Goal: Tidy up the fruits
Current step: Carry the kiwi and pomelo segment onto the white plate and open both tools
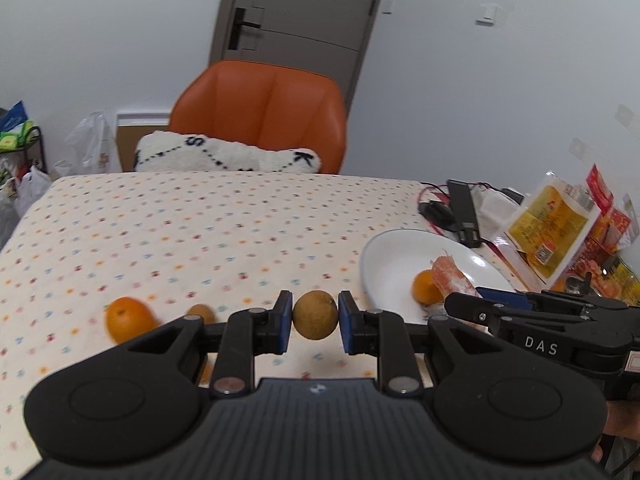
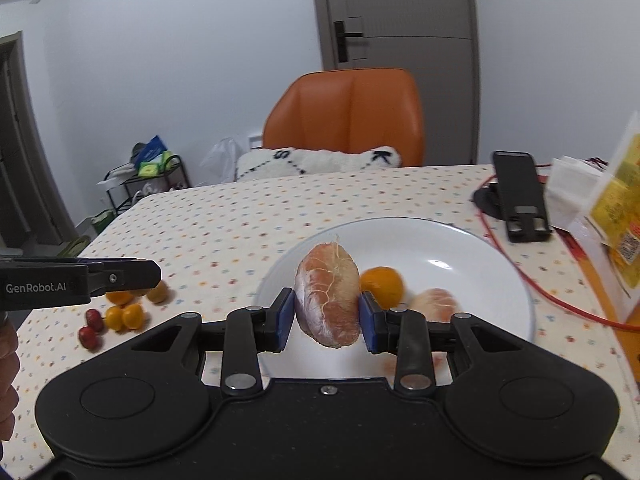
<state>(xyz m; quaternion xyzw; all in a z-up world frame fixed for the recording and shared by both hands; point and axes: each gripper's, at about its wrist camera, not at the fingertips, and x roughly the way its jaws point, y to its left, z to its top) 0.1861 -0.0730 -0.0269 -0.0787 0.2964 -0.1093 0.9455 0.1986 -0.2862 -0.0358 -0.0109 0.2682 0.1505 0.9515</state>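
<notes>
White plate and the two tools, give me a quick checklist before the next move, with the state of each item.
1. Right tool shut on the peeled pink pomelo segment: ok.
2. Left tool gripping the small round brown fruit: ok.
3. Segment over the round white plate: ok.
4. Free room on the plate beside the small orange citrus and the second peeled segment: ok.
5. Tools clear of each other: cannot tell.

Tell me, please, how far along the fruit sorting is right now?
Partly done. The white plate already holds a small orange and a peeled segment. In hand: the right gripper grips a pomelo segment, the left gripper a brown longan. Loose fruits remain on the tablecloth.
</notes>
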